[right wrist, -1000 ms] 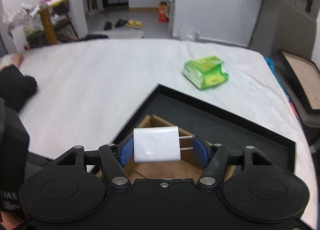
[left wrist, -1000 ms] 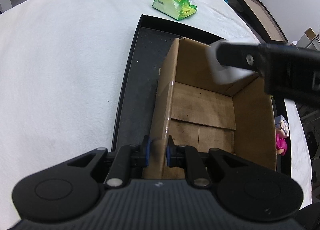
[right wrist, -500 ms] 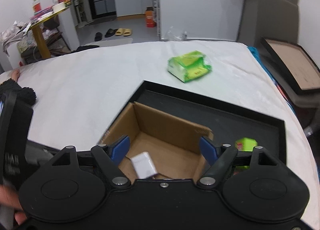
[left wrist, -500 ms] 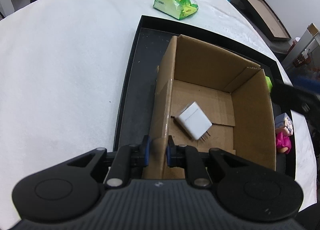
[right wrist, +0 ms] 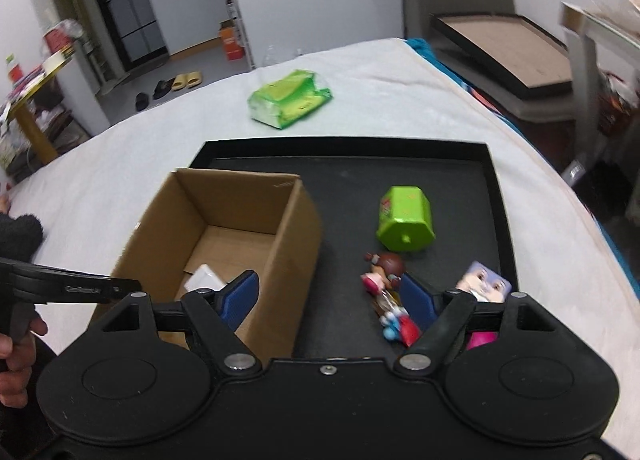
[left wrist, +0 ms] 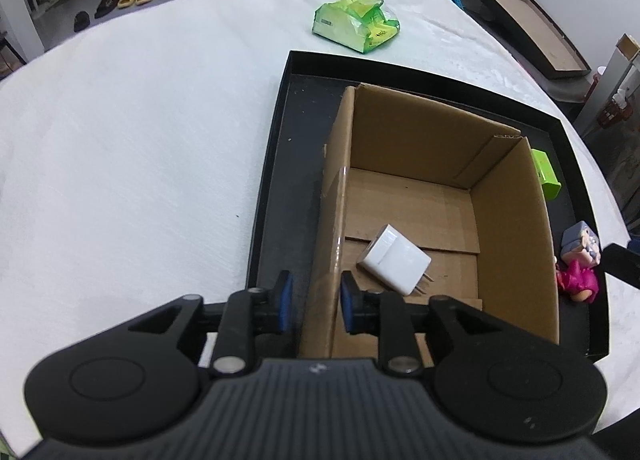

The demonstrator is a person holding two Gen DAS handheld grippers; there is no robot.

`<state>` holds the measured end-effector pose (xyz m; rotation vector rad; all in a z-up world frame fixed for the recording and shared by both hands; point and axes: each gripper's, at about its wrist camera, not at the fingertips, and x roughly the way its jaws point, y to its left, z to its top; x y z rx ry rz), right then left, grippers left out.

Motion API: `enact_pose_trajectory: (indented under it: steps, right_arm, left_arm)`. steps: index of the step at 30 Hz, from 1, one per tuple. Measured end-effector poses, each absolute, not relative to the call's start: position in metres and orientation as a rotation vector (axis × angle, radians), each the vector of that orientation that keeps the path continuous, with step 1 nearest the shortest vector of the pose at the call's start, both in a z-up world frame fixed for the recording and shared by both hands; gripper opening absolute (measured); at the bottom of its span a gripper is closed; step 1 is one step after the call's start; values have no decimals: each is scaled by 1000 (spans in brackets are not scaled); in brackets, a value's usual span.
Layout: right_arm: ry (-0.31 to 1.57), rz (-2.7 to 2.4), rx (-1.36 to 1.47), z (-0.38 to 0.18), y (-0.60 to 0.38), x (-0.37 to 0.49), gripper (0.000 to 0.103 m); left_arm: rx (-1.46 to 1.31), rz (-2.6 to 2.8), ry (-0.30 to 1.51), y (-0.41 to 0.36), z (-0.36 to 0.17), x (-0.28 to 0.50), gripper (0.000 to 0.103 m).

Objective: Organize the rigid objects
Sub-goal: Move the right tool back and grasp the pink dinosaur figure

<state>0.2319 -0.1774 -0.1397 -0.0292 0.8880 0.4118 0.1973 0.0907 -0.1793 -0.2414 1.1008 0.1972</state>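
White-covered bench [left wrist: 120, 140] carrying black tray [left wrist: 276, 164] with open cardboard box [left wrist: 512, 220] inside. White charger [left wrist: 394, 260] lying on box floor, prongs toward the camera. Left hand-held gripper [left wrist: 314, 302] straddling near box wall, pads slightly apart from it. Right hand-held gripper [right wrist: 328, 296] spread wide, empty, above tray. Beside box: green toy [right wrist: 406, 224], doll figure [right wrist: 384, 272], pictured cube [right wrist: 484, 286]. Green packet [left wrist: 356, 20] beyond tray.
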Motion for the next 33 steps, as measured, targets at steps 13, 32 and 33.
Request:
enact_pose_trajectory:
  steps: [13, 32, 33]
  right_arm:
    - [854, 192, 171, -182, -239, 218, 84]
    - [926, 102, 368, -240, -280, 239, 78]
    - [929, 99, 372, -241, -281, 241, 79]
  left_arm:
    - [-154, 238, 1078, 74, -175, 199, 54]
    - [-64, 286, 1105, 50, -175, 214, 54]
    - [-50, 289, 1108, 47, -175, 216, 54]
